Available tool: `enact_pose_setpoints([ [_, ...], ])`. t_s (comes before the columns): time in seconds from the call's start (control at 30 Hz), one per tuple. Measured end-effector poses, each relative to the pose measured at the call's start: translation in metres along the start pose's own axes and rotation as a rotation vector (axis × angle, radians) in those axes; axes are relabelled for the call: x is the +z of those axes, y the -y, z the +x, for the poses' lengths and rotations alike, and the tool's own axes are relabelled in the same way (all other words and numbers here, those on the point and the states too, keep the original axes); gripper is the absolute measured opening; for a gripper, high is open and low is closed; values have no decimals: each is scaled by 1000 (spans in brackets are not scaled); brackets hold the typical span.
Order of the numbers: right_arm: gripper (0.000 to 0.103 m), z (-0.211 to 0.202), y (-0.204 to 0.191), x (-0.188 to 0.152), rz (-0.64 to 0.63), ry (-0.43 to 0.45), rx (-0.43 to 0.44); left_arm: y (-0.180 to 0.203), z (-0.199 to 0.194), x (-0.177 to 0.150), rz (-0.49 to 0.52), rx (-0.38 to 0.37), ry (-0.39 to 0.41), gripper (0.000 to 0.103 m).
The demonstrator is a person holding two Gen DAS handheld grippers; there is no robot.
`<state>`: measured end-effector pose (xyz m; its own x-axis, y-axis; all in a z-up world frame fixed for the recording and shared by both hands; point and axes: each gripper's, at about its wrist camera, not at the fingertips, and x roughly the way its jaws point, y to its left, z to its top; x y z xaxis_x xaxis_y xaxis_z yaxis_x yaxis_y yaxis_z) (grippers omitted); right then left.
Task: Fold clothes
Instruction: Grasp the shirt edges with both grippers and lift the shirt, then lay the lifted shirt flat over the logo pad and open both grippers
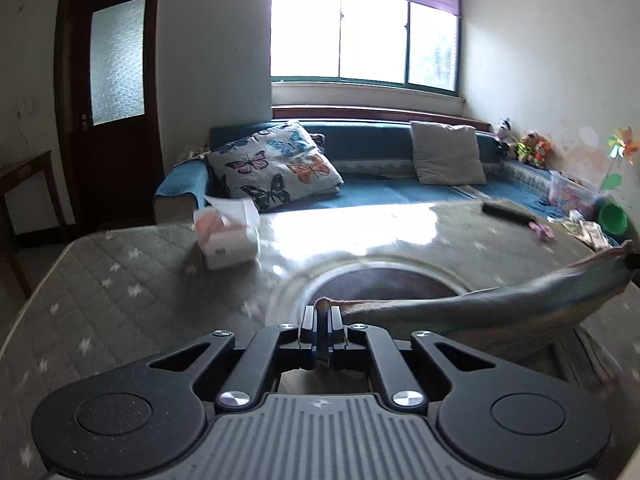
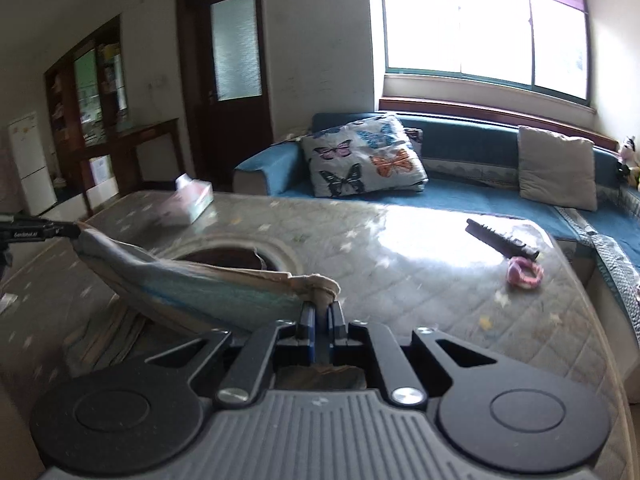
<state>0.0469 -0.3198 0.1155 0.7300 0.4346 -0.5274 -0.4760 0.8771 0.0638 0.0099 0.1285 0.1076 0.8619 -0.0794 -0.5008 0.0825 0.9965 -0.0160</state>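
A: What takes up most of the view?

B: A blue sofa (image 1: pixel 380 196) along the far wall under the window (image 1: pixel 364 36), with a butterfly-print pillow (image 1: pixel 276 168) at its left end and a plain grey cushion (image 1: pixel 446 154) further right. In front of it is the worktop (image 1: pixel 120 280), covered by a grey quilted cloth with small white stars and a clear sheet on top that glares in the window light.

A: And the clothes?

B: One garment (image 1: pixel 500 312), blue-grey with a tan edge, is stretched in the air between the two claws, sagging in the middle above the worktop. Its lower part trails down onto the cloth.

A: How does the left claw stand?

B: The left claw (image 1: pixel 321 312) is closed tight on one corner of the garment; a tan nub of fabric sticks up between its fingers.

A: The right one?

B: The right claw (image 2: pixel 321 312) is likewise pinched together on the opposite corner, with bunched tan hem poking out above its tips. Each claw shows at the far end of the garment in the other camera's view.

A: Anything smaller on the worktop?

B: A tissue box (image 1: pixel 226 242) near the left far corner, a dark remote control (image 2: pixel 502 238) toward the right far side, and just beside it a small pink ring-shaped object (image 2: pixel 524 274).
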Motion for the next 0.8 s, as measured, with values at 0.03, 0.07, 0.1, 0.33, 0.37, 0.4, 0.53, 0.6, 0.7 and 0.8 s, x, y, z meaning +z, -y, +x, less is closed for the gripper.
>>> enact_pose_setpoints([
  [0.03,5,-6,-4,-9,-7,-1,10,3,-6,-9,1,-3,-4,5],
  [0.07,5,-10,-8,-18,-15,-3,19,5,-10,-18,-1,-5,-14,5],
  [0.1,5,-13,-12,-28,-27,-7,20,7,-12,-28,-2,-7,-25,5],
  [0.33,8,-16,-22,-89,-49,-58,26,-1,-10,-80,-76,-5,-123,5],
  [0.37,8,-15,-21,-94,-46,-68,30,-3,-13,-83,-83,-6,-130,5],
  [0.4,11,-16,-20,-99,-43,-78,31,-5,-16,-84,-85,-4,-133,6],
  [0.53,14,-27,-16,-113,-40,-111,28,-12,-28,-88,-96,3,-142,9],
  [0.6,25,-35,-14,-114,-38,-116,36,-16,-34,-90,-102,7,-146,9],
  [0.7,32,-43,-13,-111,-57,-122,41,-18,-44,-88,-102,21,-135,16],
  [0.8,38,-47,-21,-106,-92,-126,41,-17,-49,-82,-94,30,-112,29],
])
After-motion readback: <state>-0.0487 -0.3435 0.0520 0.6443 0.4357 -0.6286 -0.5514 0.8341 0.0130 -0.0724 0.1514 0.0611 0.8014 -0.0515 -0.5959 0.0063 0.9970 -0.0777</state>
